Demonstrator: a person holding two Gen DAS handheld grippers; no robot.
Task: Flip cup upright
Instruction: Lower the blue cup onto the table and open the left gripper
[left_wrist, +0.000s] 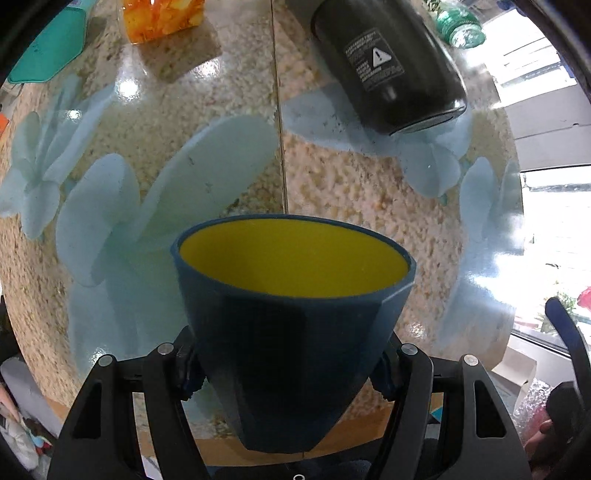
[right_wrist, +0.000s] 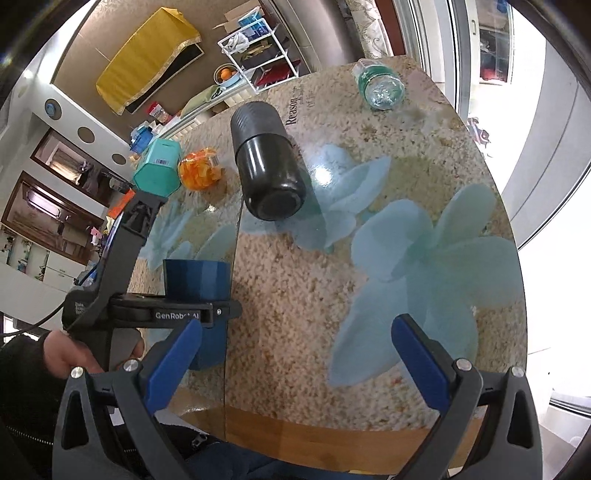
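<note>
A dark blue cup (left_wrist: 291, 332) with a yellow inside fills the lower middle of the left wrist view. My left gripper (left_wrist: 286, 376) is shut on its lower body, and its mouth faces up and away from the camera. In the right wrist view the same cup (right_wrist: 195, 280) stands mouth up at the left, held above the table by the left gripper (right_wrist: 207, 314). My right gripper (right_wrist: 299, 350) is open and empty, low over the table's near part, to the right of the cup.
The round table (right_wrist: 295, 277) has a sand and blue flower print. A black cylinder (right_wrist: 267, 166) lies on its side at the middle. A teal box (right_wrist: 157, 170), an orange jar (right_wrist: 201, 168) and a green glass bottle (right_wrist: 380, 86) sit farther back.
</note>
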